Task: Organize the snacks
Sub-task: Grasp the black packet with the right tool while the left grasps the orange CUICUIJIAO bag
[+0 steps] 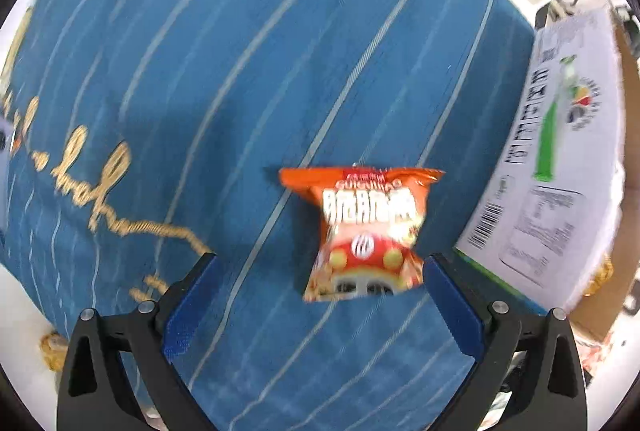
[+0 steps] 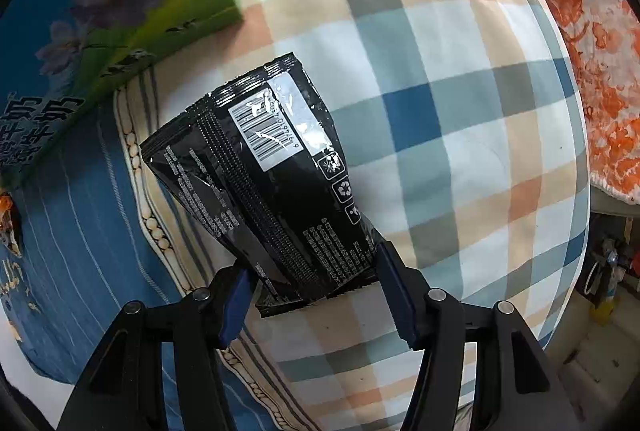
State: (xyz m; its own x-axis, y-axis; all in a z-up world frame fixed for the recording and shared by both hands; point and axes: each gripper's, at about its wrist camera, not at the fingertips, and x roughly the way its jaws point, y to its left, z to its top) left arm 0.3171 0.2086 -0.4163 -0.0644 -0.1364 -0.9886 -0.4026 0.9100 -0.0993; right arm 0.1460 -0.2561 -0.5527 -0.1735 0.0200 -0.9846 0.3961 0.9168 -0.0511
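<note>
Pointed straight down over a blue striped cloth [image 1: 248, 43] with gold embroidered script. Left gripper [image 1: 320, 271] stood wide, blue pads well apart, nothing pressed between them. Lay flat on the cloth an orange snack packet [image 1: 368, 231], its near end reaching in between the fingertips and close against the right pad [image 1: 444, 295], though contact could not be told through the blur. Stood just to the right of the packet, at the cloth's right edge, a white carton [image 1: 560, 151] printed with a barcode and a green stripe.

In the right wrist view, narrowed on a black snack bag [image 2: 272, 183]: right gripper [image 2: 312, 271] pinched the bag's near end, both pads pressing into its sides and creasing the foil. Fanned away from the jaws toward the far left, barcode side up. Spread beneath, a checked cloth [image 2: 440, 71] in blue, beige and white, overlapping a blue striped one [image 2: 80, 251] on the left. Sat at the far left a blue and green box [image 2: 100, 11] with purple flowers. Lay at the far right an orange and white patterned fabric [image 2: 600, 71].
</note>
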